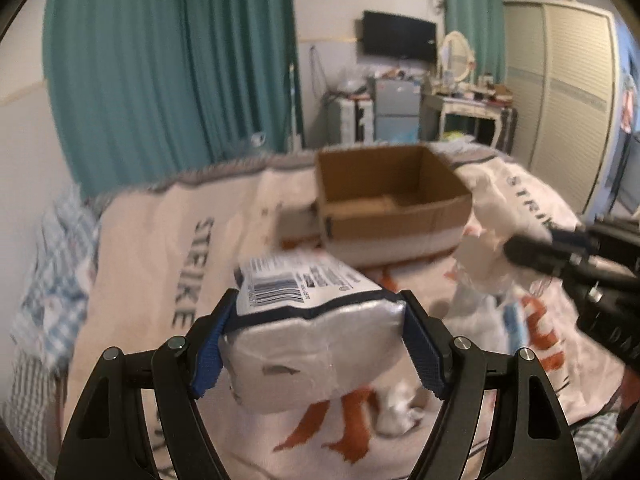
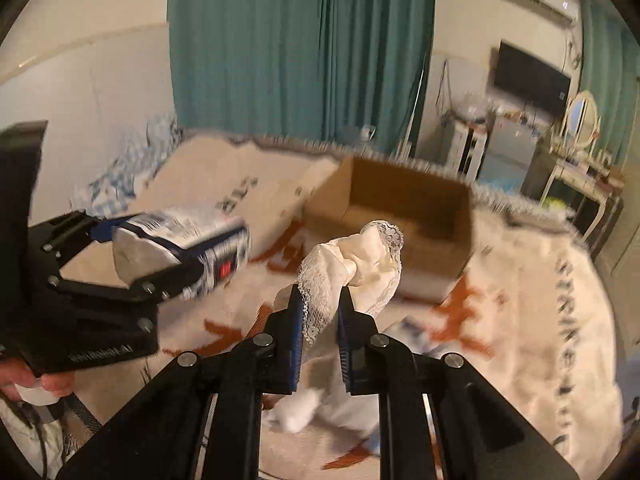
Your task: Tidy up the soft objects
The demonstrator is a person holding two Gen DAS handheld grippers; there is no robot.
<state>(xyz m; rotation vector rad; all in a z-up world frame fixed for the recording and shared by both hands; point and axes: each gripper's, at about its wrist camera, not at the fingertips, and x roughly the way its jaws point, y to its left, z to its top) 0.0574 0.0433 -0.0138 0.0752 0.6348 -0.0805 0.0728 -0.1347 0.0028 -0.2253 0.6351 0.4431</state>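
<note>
My left gripper [image 1: 318,322] is shut on a soft white-and-blue plastic pack [image 1: 316,332] with a barcode, held above the bed; the pack also shows in the right wrist view [image 2: 180,252]. My right gripper [image 2: 320,300] is shut on a white lace cloth [image 2: 352,264], lifted above the blanket; the cloth shows blurred in the left wrist view [image 1: 492,240]. An open cardboard box [image 1: 392,196] sits on the bed ahead of both grippers; it also shows in the right wrist view [image 2: 400,224]. The box looks empty.
A white blanket with orange print [image 1: 160,280] covers the bed. More soft white items lie on it [image 1: 400,408] [image 2: 296,412]. Green curtains [image 1: 172,60], a cluttered desk [image 1: 472,100] and a wardrobe [image 1: 572,100] stand beyond the bed.
</note>
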